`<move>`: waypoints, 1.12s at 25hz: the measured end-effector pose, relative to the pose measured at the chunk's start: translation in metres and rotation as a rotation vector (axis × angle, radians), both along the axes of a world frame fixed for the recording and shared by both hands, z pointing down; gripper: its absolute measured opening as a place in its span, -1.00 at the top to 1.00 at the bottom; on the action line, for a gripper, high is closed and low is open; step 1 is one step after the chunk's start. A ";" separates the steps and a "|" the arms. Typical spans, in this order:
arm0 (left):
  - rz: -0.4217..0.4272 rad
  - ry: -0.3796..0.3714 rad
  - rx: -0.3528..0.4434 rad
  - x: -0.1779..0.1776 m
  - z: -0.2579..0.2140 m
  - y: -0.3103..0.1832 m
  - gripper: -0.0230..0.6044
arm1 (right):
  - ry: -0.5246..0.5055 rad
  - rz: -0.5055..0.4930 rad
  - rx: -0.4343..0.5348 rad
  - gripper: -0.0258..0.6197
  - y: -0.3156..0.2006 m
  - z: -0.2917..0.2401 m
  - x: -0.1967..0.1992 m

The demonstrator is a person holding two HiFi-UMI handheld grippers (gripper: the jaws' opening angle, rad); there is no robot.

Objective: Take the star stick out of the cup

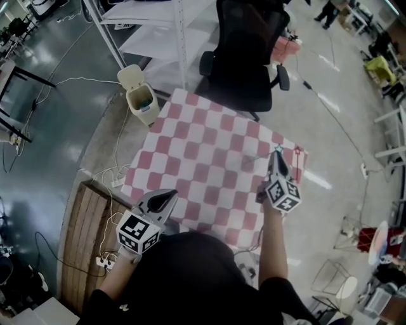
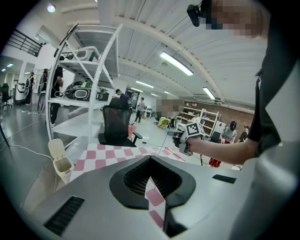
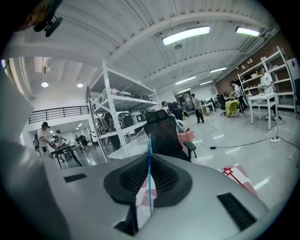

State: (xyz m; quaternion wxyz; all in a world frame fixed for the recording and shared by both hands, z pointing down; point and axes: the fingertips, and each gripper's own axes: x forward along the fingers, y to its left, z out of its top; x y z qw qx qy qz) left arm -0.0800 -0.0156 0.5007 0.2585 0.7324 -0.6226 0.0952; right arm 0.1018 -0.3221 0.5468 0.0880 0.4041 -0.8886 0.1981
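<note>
My right gripper (image 1: 276, 155) hovers over the right end of the checkered table (image 1: 203, 159) and is shut on a thin blue stick (image 3: 149, 183). The stick stands upright between the jaws, and its teal star tip (image 1: 278, 150) shows just past them. A red star stick (image 3: 230, 171) lies flat on the cloth by the table's right edge (image 1: 297, 152). My left gripper (image 1: 170, 194) is shut on nothing above the table's near left corner. No cup shows in any view. In the left gripper view, the right gripper (image 2: 190, 137) carries the blue stick (image 2: 164, 144).
A black office chair (image 1: 244, 57) stands at the table's far side. A white lidded bin (image 1: 141, 94) sits off the far left corner. A wooden pallet (image 1: 85, 235) and cables lie on the floor to the left. White shelving (image 1: 152, 19) stands behind.
</note>
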 end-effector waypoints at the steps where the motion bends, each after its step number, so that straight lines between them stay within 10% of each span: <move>1: 0.008 0.004 0.008 -0.001 -0.002 -0.002 0.80 | -0.009 -0.002 0.014 0.83 0.003 -0.011 0.000; 18: 0.170 0.103 0.163 -0.001 -0.049 -0.058 0.80 | -0.108 -0.029 0.246 0.83 0.105 -0.195 0.043; 28: 0.290 0.121 0.196 0.030 -0.060 -0.080 0.80 | -0.080 0.023 0.282 0.83 0.167 -0.202 0.075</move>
